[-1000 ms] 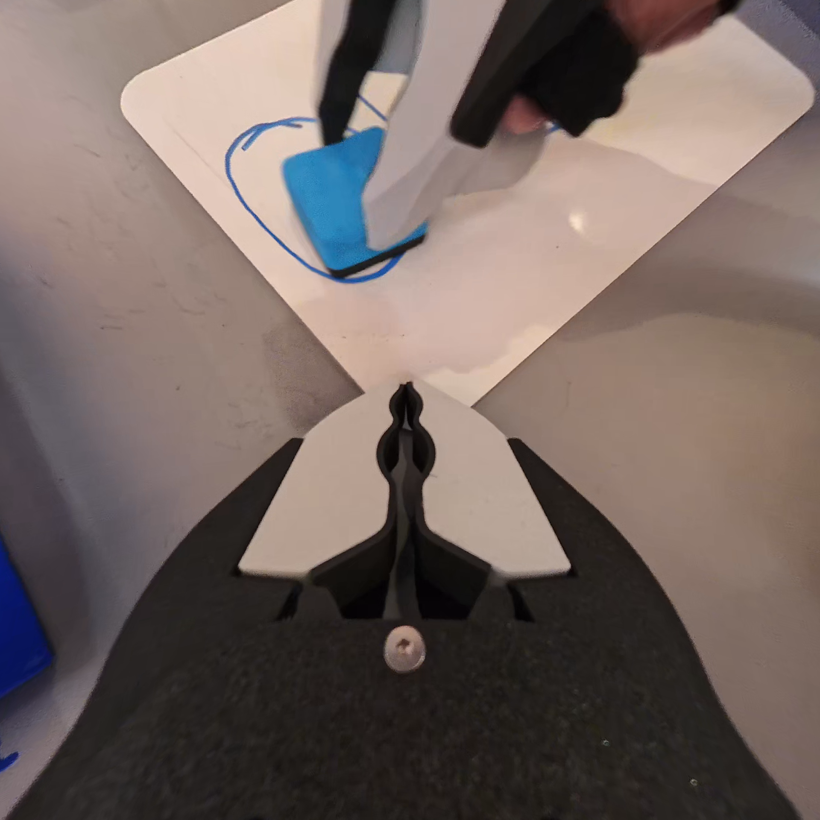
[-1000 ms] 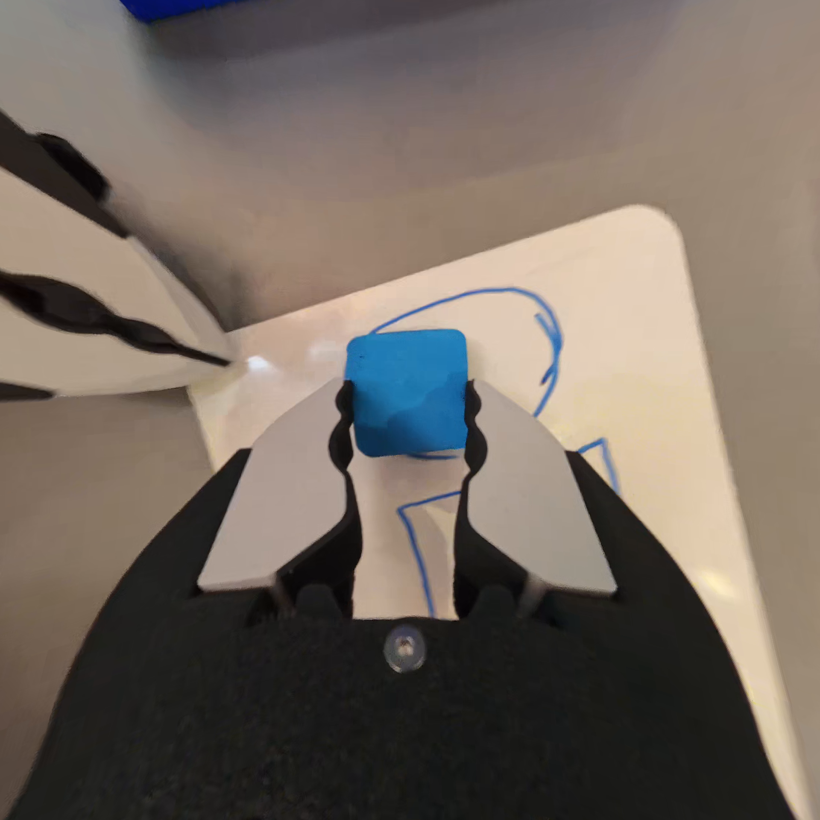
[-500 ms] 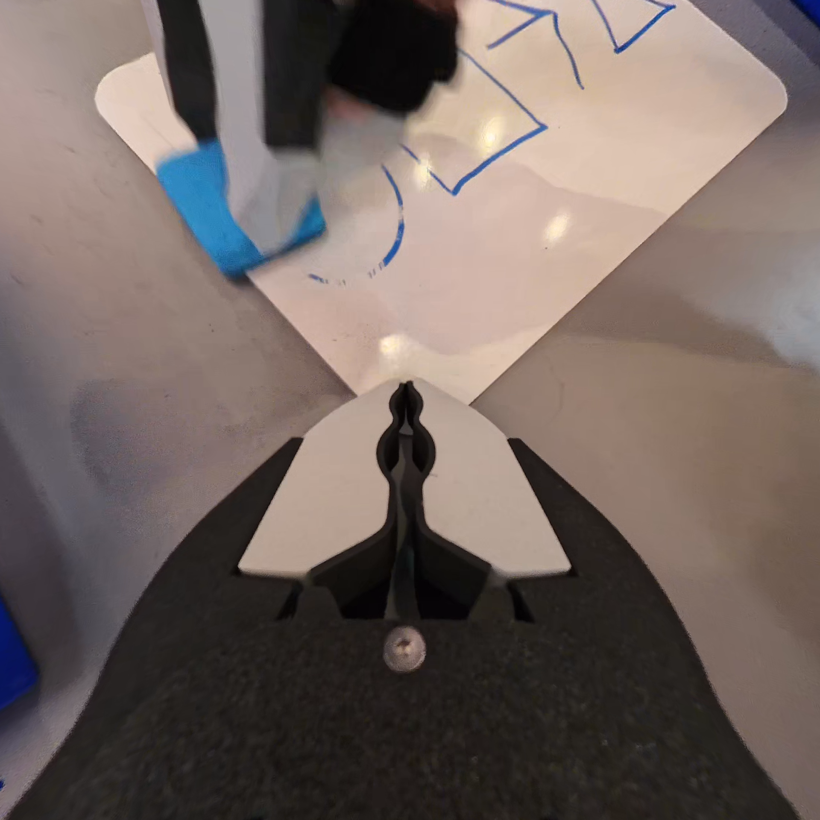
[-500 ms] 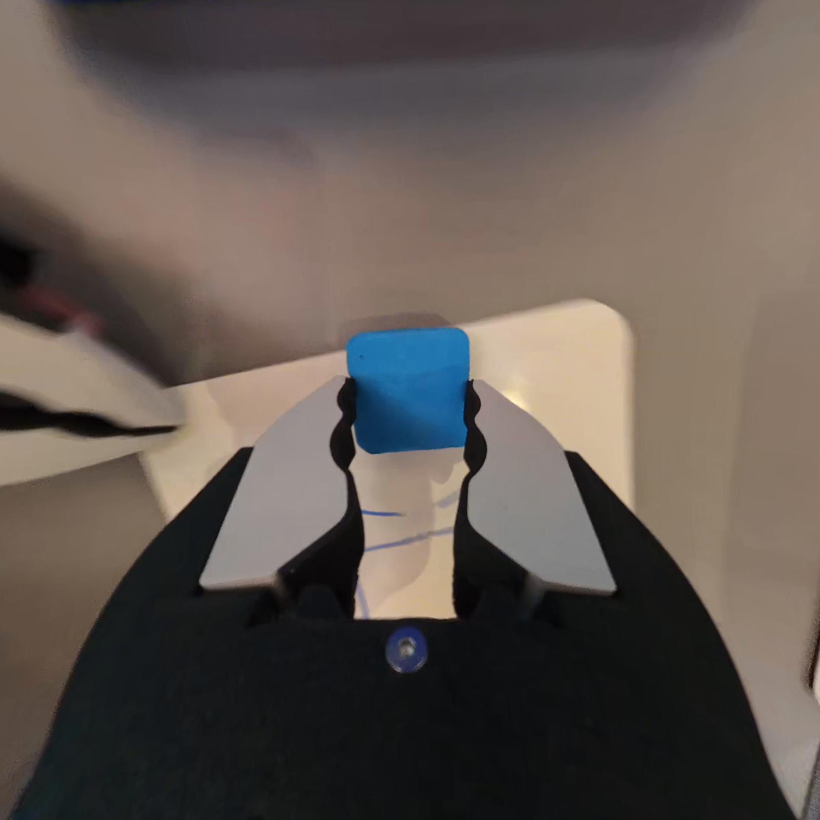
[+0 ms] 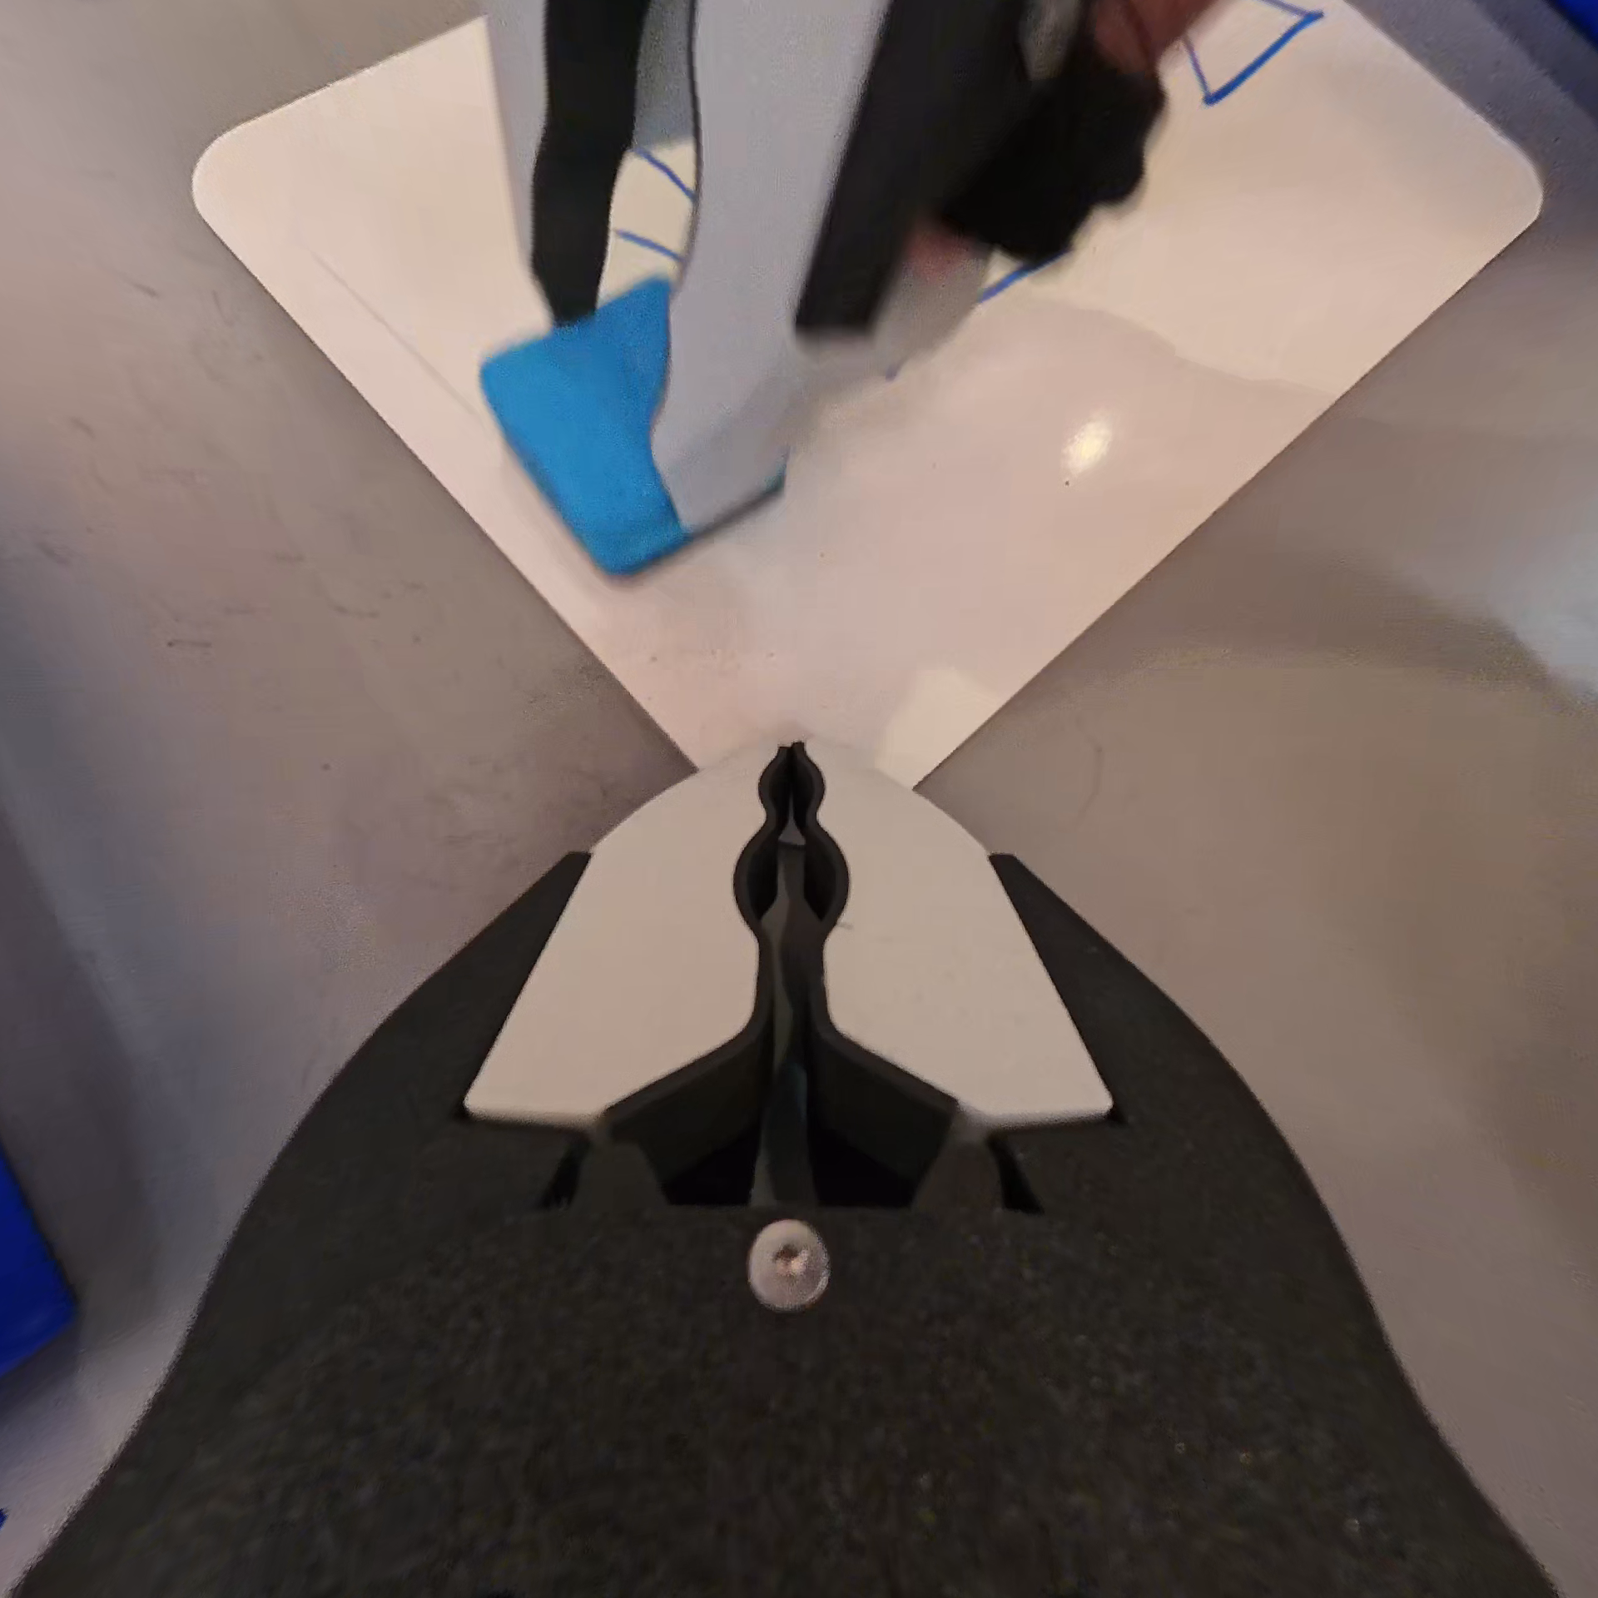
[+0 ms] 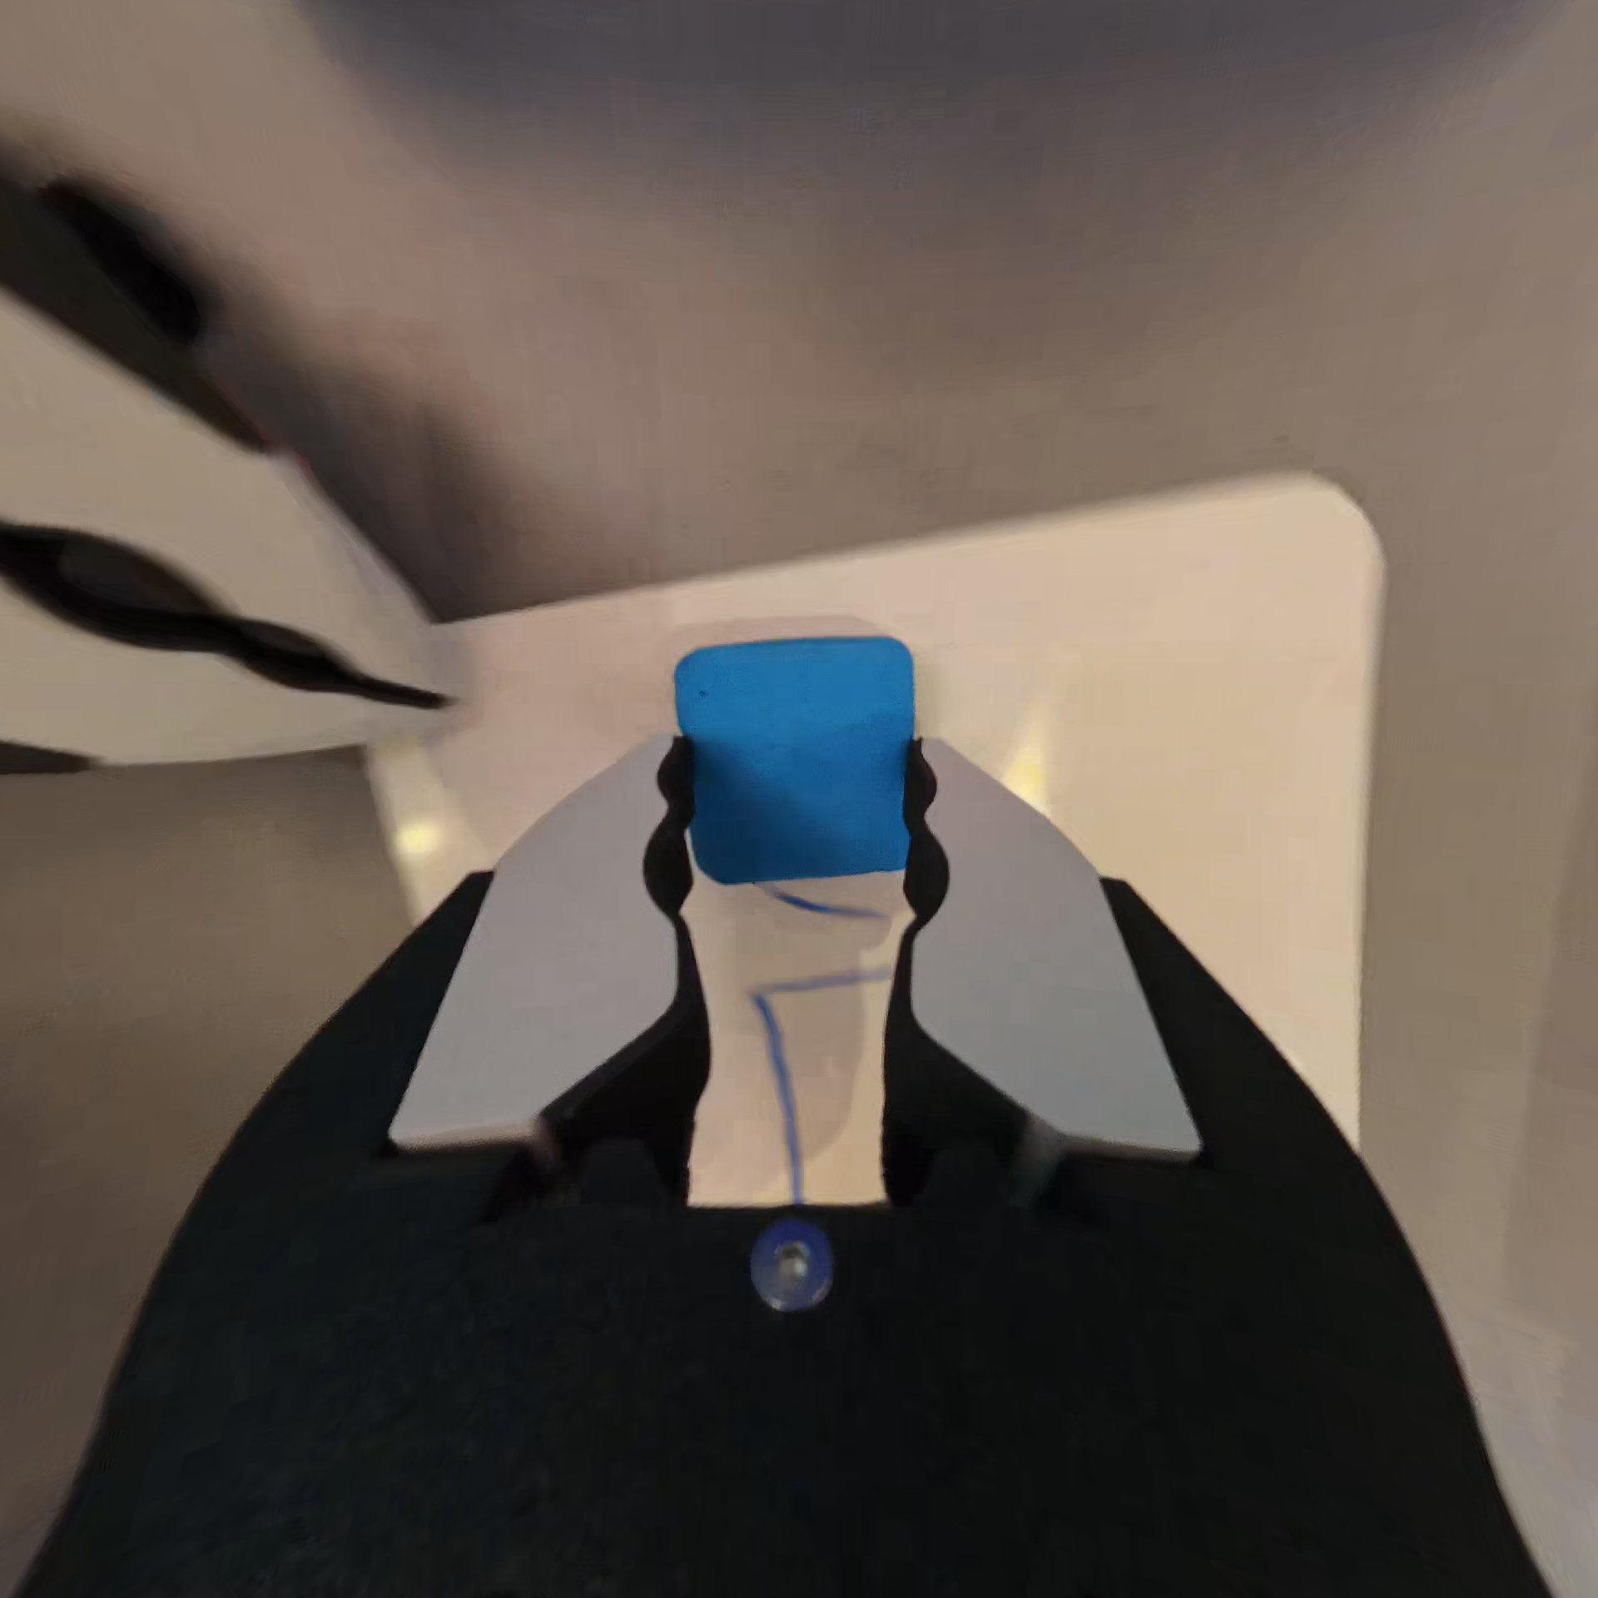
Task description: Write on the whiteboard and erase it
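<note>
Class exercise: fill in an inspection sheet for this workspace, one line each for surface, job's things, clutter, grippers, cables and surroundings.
Surface: grey table, scuffed.
Job's things: white whiteboard lying flat; blue eraser pressed on it; blue marker lines remain.
Clutter: blue object at the left edge.
Grippers: left hand-held gripper shut, holding nothing, tips at the board's near corner; right hand-held gripper shut on the eraser.
Cables: nothing seen.
Surroundings: nothing seen.

A bare test bench: plain grey tabletop (image 5: 259, 605), white whiteboard (image 5: 1211, 346), blue bin (image 5: 26, 1280).
</note>
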The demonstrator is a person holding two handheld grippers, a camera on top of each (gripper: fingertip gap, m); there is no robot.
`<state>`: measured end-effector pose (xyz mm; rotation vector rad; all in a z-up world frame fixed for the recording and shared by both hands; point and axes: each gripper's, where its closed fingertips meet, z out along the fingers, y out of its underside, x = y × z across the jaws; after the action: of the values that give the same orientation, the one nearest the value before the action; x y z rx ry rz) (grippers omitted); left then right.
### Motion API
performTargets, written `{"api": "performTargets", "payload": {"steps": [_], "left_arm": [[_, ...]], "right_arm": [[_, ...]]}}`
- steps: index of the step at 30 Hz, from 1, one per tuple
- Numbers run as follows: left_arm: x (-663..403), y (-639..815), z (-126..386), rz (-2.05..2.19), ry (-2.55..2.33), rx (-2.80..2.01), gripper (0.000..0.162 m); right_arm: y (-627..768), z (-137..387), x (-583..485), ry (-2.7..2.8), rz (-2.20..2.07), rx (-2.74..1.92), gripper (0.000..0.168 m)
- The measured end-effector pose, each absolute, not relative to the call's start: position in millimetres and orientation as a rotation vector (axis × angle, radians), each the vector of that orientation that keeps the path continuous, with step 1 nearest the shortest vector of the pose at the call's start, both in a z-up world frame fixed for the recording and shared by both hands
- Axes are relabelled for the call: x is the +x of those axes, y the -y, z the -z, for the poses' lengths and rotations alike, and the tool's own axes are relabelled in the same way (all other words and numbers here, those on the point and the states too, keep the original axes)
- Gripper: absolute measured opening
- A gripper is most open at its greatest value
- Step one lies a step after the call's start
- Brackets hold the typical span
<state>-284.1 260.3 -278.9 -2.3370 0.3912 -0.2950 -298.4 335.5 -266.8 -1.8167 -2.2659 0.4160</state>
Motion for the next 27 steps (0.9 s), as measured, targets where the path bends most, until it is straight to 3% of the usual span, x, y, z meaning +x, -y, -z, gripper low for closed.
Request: {"api": "performTargets", "payload": {"steps": [3, 7, 11, 15, 19, 23, 27], "left_arm": [[-284, -260, 279, 0.27, -0.4, -2.334, 0.0], [-284, -261, 279, 0.272, -0.399, -2.335, 0.0], [-284, -261, 279, 0.267, -0.4, -2.333, 0.0], [-284, -261, 279, 0.281, -0.397, -2.335, 0.0], [-284, -261, 279, 0.268, -0.404, -2.333, 0.0], [-282, -261, 279, 0.278, -0.402, -2.335, 0.0], [-282, -260, 279, 0.276, -0.407, -2.333, 0.0]], "right_arm": [[-414, 266, -277, 1.91, -0.381, -2.179, 0.046], [-326, 266, -292, 2.194, -0.374, -1.858, 0.046], [-421, 266, -255, 1.857, -0.324, -2.238, 0.046], [-333, 265, -267, 2.167, -0.286, -1.876, 0.047], [-421, 267, -212, 1.795, -0.268, -2.3, 0.046], [-344, 267, -234, 2.064, -0.254, -2.019, 0.047], [-420, 269, -164, 1.7, -0.208, -2.423, 0.046]]}}
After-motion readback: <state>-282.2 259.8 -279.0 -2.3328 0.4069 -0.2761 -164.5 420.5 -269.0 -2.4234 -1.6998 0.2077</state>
